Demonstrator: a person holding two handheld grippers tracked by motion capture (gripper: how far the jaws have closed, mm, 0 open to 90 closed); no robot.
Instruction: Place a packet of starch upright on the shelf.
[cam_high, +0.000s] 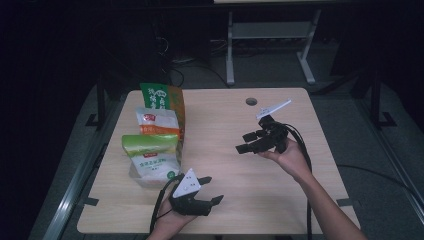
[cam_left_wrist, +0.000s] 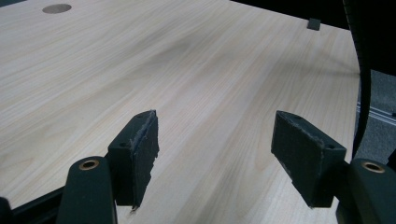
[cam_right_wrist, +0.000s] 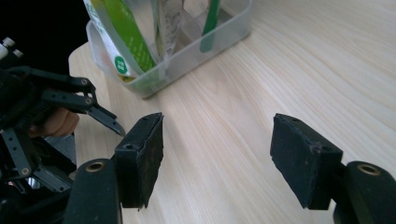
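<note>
The pale wooden counter (cam_high: 240, 165) carries everything, with a round cable hole (cam_high: 251, 101) near its far edge. At its left side stands a clear plastic bin (cam_right_wrist: 196, 51) packed with upright food packets: a tall green and orange bag (cam_high: 162, 100) at the back, a white and orange packet (cam_high: 157, 122) in the middle, and a green-topped white packet (cam_high: 152, 157) in front.

The left tool (cam_high: 212, 189) sits low at the near edge, just beside the bin's front corner and right of it, its grey three-cornered plate close to the green-topped packet but not clearly touching. Its jaws are spread wide with only bare wood between them, as the left gripper view confirms (cam_left_wrist: 215, 149).

The right tool (cam_high: 245, 142) is held over the right half of the counter, well apart from the bin, its jaws pointing left toward the packets. In the right gripper view (cam_right_wrist: 217, 154) the jaws stand wide apart, nothing between the pads; the bin lies ahead, up and left, and the left tool shows at the picture's left edge.
</note>
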